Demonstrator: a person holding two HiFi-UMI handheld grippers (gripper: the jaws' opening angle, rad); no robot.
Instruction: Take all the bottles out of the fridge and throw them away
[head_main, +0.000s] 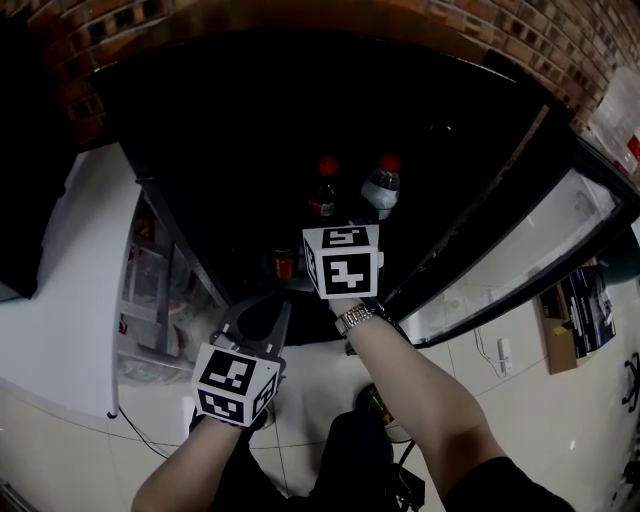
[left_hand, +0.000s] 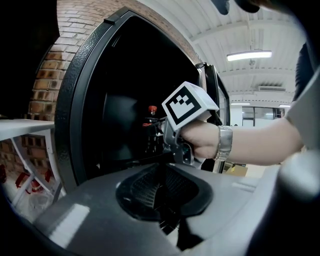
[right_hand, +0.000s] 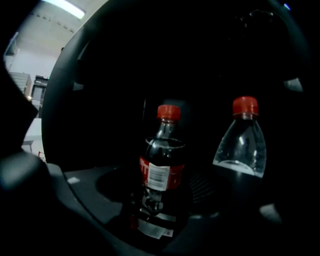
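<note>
Inside the dark open fridge (head_main: 240, 130) stand two red-capped bottles: a cola bottle (head_main: 322, 195) with a red label and a clear bottle (head_main: 381, 188) with dark liquid low down. My right gripper (head_main: 345, 226) reaches in just in front of them. In the right gripper view the cola bottle (right_hand: 161, 172) stands upright between the wide-apart jaws of the right gripper (right_hand: 167, 202), and a gap shows beside the ribbed right pad (right_hand: 206, 186). The clear bottle (right_hand: 241, 150) stands to its right, outside the jaws. My left gripper (head_main: 262, 312) hangs back below the fridge, shut on nothing (left_hand: 160, 192).
The fridge's glass door (head_main: 520, 260) swings open at the right. A small red-topped container (head_main: 284, 264) sits on a lower shelf. A white wire rack (head_main: 150, 290) stands left of the fridge, brick wall (head_main: 560, 40) behind, pale tiled floor (head_main: 540, 400) below.
</note>
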